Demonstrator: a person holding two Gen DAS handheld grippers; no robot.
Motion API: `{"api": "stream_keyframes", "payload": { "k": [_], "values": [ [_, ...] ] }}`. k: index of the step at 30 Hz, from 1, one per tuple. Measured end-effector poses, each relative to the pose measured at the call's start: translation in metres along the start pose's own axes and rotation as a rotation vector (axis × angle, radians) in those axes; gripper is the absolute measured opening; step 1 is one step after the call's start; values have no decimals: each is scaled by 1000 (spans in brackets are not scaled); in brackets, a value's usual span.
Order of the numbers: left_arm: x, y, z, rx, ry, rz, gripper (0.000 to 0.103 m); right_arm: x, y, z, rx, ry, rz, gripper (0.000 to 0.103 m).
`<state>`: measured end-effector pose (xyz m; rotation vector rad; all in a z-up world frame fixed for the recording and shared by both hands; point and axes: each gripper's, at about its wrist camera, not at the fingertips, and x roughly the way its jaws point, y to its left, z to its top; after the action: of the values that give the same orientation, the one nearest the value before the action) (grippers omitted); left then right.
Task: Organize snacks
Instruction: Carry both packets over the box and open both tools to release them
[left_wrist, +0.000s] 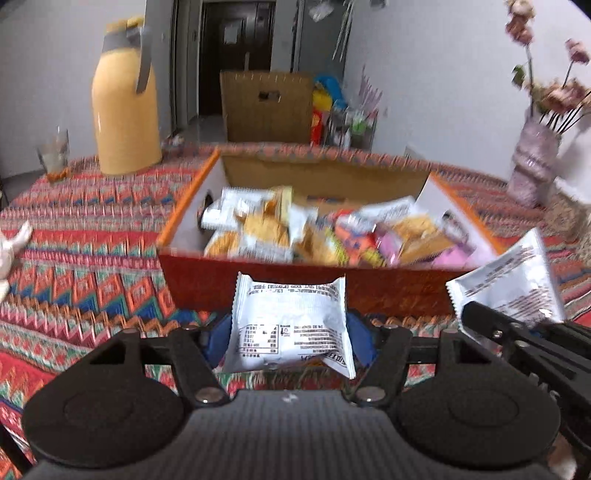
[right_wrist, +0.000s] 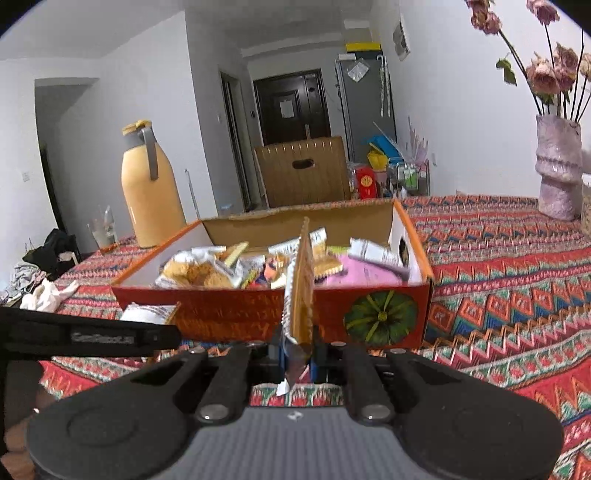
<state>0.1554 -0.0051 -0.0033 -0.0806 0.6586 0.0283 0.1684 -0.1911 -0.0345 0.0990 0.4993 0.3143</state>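
The white foil snack packet with black print sits flat between the blue pads of the left gripper, which clamp its two side edges at a middling width; its lower corners are hidden behind the black finger arms. The second packet, a thin one with a white back and orange-brown face, stands on edge in the right gripper, whose jaws are pinched nearly together on its lower end; its front print cannot be read edge-on. In the left wrist view that same packet shows its white back at 3 o'clock, with the right gripper's black finger covering its bottom.

Just beyond both packets, at 12 o'clock, lies the open red-orange cardboard box with a pumpkin picture on its front wall. It holds a loose heap of assorted snack packets, blurred in the left view, so single wrappers are hard to separate.

The box rests on a table under a red patterned zigzag cloth. At 10 o'clock stand a tall yellow thermos jug with a grey handle and a clear drinking glass. At 2 o'clock a pale purple vase of dried pink flowers is cut off at the top.
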Motion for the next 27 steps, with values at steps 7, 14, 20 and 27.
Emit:
{"api": "stream_keyframes", "payload": {
  "k": [7,14,20,27],
  "values": [
    [-16,-5,32,-6,-105,-6,66,1,-1,32,-17,-60,-12,11],
    [-12,-7,67,-25,-182,-8,66,18,-2,65,-24,-103,-16,11],
    [9,-6,89,-56,-227,20,66,45,-4,86,-24,-122,-21,11],
    [45,3,91,-74,-219,61,66,82,-17,87,1,-116,-45,11]
  ]
}}
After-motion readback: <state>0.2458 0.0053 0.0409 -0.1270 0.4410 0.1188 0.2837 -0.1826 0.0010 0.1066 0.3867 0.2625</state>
